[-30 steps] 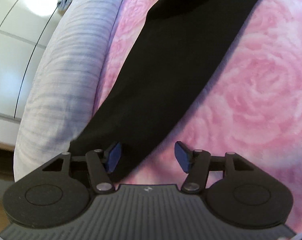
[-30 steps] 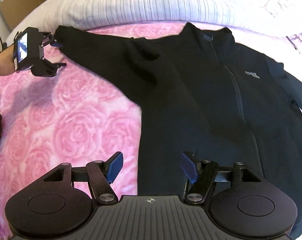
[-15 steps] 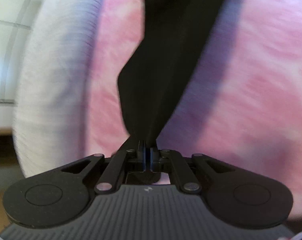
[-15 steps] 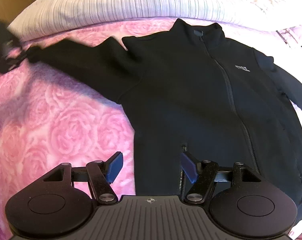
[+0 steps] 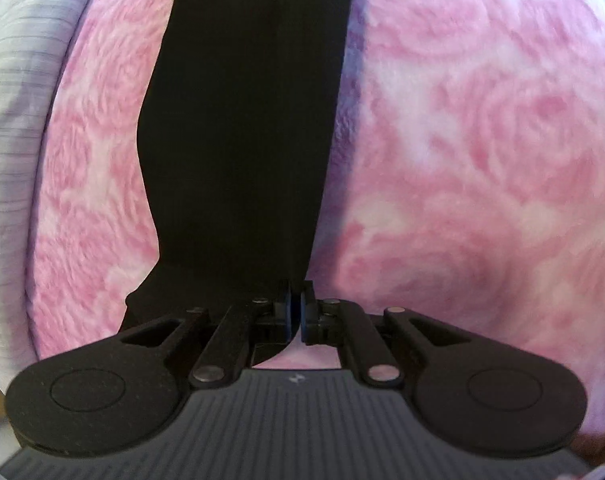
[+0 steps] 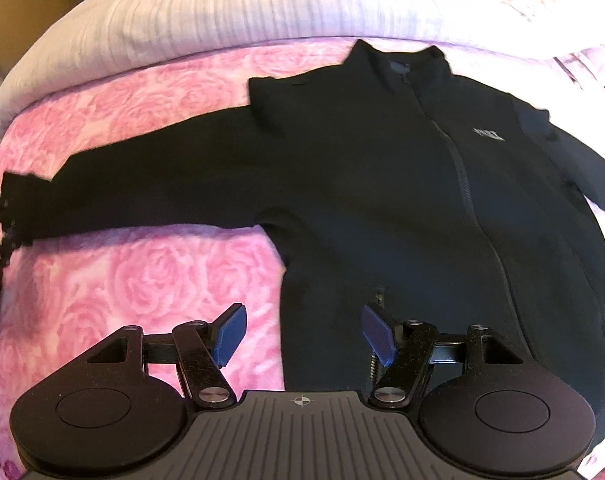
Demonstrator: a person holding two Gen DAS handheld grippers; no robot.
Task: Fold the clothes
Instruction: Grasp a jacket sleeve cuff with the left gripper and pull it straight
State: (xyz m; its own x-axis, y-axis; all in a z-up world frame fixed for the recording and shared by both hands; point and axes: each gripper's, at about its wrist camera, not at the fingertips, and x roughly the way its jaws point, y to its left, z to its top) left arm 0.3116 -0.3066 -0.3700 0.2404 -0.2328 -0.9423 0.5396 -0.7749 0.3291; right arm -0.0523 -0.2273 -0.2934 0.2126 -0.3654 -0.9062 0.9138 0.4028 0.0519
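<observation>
In the left wrist view the left gripper (image 5: 295, 307) is pinched tight on the cuff end of the black sleeve (image 5: 246, 120), whose long axis runs straight ahead from the fingers across the plush pink rose-patterned blanket (image 5: 482, 140), with a ribbed pale pillow (image 5: 10, 120) along the left edge. In the right wrist view the right gripper (image 6: 302, 334) stands wide and empty over the hem corner of the black zip jacket (image 6: 402, 184), which lies flat, collar toward the pillow, soft matte fleece by the look of it. That sleeve stretches sideways to the far left, so the left hand is nearer for folding it in over the body.
</observation>
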